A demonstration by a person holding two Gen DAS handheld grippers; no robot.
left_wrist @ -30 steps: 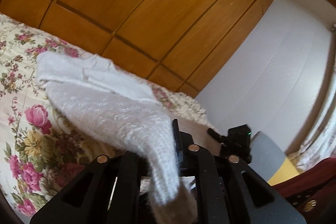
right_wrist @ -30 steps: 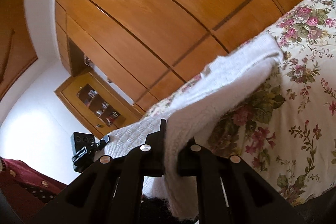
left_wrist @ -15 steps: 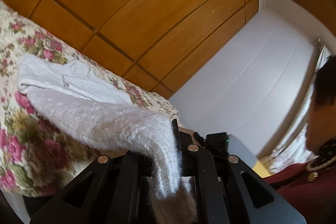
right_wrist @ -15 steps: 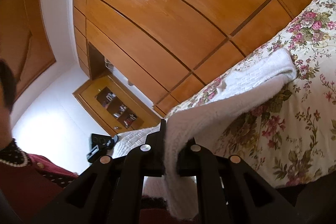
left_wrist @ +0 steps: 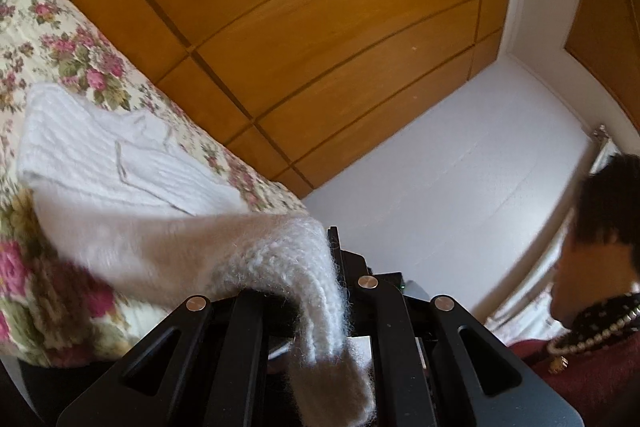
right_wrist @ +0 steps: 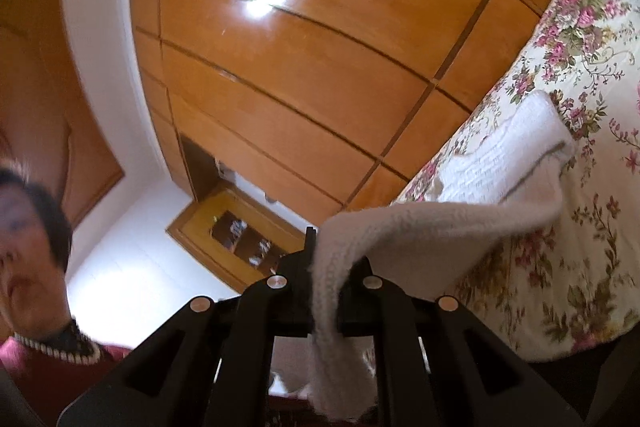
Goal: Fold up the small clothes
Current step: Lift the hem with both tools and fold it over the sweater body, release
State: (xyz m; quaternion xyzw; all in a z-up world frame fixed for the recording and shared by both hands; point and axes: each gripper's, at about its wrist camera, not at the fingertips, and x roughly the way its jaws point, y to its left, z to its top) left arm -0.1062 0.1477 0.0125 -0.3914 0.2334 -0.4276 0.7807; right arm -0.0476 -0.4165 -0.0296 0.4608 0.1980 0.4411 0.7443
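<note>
A white knitted garment lies partly on the floral bedspread at the left of the left wrist view. Its near edge rises off the bed and runs into my left gripper, whose jaws are shut on the fuzzy knit; the loose end hangs down between the black arms. In the right wrist view the same white garment rests on the bedspread at the right. Another corner stretches left into my right gripper, also shut on the knit.
Wooden wardrobe panels fill the background in both views, with a white wall beside them. A person in a dark red top with a bead necklace is close behind the grippers. A wooden cabinet with shelves stands further back.
Both grippers have pulled back from the bed and rolled, lifting the held edge of the garment. The bed has slid toward the frame edges and the person has come into view.
</note>
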